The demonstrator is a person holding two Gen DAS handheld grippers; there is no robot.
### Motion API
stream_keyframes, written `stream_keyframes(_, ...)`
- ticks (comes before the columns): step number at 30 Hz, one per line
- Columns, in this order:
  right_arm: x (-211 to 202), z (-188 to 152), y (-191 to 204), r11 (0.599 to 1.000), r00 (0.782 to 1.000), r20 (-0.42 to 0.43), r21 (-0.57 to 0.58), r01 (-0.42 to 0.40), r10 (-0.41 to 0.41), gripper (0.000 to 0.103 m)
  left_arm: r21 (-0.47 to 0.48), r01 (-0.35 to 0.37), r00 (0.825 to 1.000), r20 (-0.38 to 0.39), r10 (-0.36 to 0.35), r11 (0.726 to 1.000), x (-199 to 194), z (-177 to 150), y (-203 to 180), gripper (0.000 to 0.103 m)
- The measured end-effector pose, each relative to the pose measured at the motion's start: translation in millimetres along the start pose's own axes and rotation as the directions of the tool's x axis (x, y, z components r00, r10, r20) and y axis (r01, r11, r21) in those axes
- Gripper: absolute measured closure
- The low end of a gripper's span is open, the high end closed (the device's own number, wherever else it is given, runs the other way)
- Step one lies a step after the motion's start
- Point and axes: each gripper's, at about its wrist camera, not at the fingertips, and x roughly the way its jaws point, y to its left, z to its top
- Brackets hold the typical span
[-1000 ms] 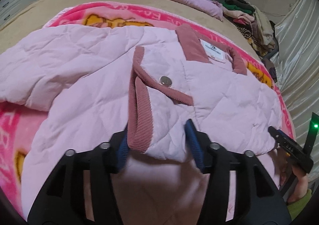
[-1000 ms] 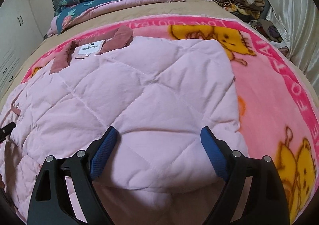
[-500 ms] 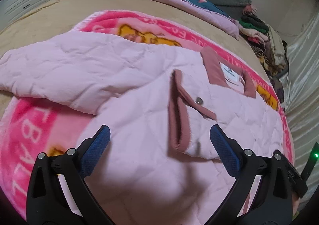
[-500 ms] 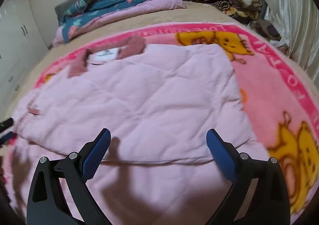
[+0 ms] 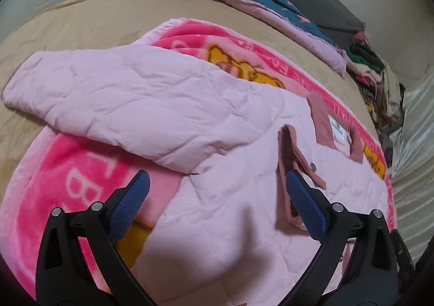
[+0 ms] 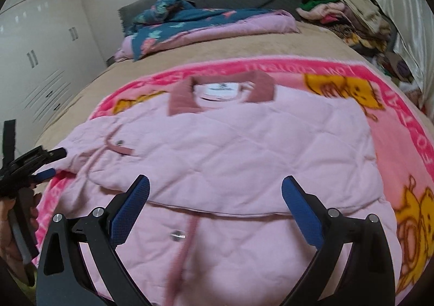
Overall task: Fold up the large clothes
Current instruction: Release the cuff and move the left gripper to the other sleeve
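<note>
A pale pink quilted jacket with a dusty-rose collar lies on a pink cartoon blanket on the bed. One sleeve stretches out to the left; the other sleeve, with a rose cuff and a snap, is folded across the body. My left gripper is open and empty above the jacket's lower left part. My right gripper is open and empty above the folded edge. The left gripper also shows in the right wrist view.
The beige bed sheet surrounds the blanket. A folded blue floral and pink quilt lies at the head end. A heap of mixed clothes sits at the far right corner. White cupboards stand to the left, a pale curtain to the right.
My left gripper has let go of the cuffed sleeve, opened wide and pulled back to the left. My right gripper has drawn back and risen from the jacket.
</note>
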Motion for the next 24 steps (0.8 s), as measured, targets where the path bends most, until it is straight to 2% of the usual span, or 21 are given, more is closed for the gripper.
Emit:
stream_keyframes(12, 3, 17, 85, 0.989, 0.995, 0.009, -0.112, -0.102, 0.103, 0.005, -0.100, -0.042, 0.998, 0.031, 0.045, 0.994, -11, 20, 53, 0.009)
stream_keyframes(15, 8, 19, 104, 0.983, 0.991, 0.003, -0.128, -0.134, 0.135, 0.005, -0.132, -0.076, 0.996, 0.040, 0.082, 0.988, -14, 24, 70, 0.009)
stream_keyframes(24, 24, 22, 164, 0.953, 0.977, -0.034, -0.216, -0.211, 0.209, 0.005, -0.227, -0.115, 0.991, 0.044, 0.128, 0.967, -18, 31, 112, 0.009)
